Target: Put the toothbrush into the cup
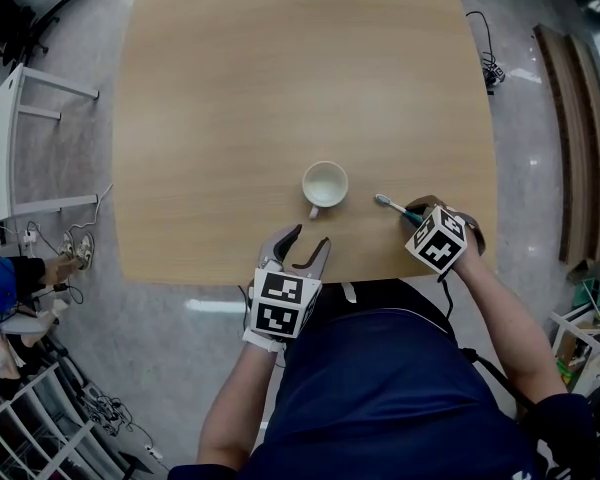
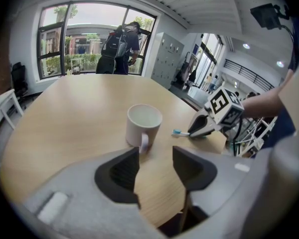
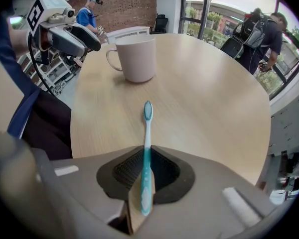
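Pale wood counter (image 1: 230,118) carried only the cup (image 1: 325,184) and the toothbrush (image 3: 147,148). From the right tool (image 3: 146,172), the cup stood upright ahead and a little to the left, near but apart. The toothbrush's long axis ran straight out along the jaws, with the bristle head pointing away toward the cup, so it would likely need tipping over the rim. That tool's jaws were drawn narrow onto the handle, pads seemingly pressing both sides; whether the brush was off the counter was unclear. The left tool (image 2: 155,163) stood wide apart and empty, with the cup just ahead of it.
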### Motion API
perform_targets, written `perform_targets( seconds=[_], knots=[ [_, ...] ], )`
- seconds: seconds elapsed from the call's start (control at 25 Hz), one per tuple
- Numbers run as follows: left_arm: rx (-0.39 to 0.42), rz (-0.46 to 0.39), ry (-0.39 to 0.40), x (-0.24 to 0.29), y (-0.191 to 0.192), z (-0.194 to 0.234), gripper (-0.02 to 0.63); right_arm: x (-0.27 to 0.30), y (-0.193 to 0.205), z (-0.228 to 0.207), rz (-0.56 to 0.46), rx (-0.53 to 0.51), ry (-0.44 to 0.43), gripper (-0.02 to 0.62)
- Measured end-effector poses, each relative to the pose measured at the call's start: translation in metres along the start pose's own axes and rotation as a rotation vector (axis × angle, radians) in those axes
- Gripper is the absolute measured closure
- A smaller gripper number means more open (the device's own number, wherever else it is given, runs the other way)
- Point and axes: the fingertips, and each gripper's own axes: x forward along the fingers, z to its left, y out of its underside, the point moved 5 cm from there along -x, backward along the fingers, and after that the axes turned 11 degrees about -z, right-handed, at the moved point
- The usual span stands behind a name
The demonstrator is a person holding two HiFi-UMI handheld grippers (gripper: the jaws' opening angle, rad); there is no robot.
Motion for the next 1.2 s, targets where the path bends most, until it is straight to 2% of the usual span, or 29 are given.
perform_targets(
  seconds=[0.36,0.68,0.96,1.2],
  knots=[
    [0.008,-0.009,0.002,-0.006,0.0,-0.002,0.393,-0.019,-0.016,-0.012,-0.139,0.133,0.046,0.546],
    [0.012,-0.018,0.005,-0.013,0.004,-0.009,0.394,-0.034,-0.031,-0.004,-0.258,0.242,0.027,0.548],
    [0.012,-0.02,0.004,-0.013,0.009,-0.014,0.397,-0.045,-0.041,-0.012,-0.391,0.426,-0.022,0.548],
    [0.039,-0.037,-0.017,-0.015,0.013,-0.01,0.403,-0.06,-0.059,-0.018,-0.49,0.508,-0.033,0.548]
  ],
)
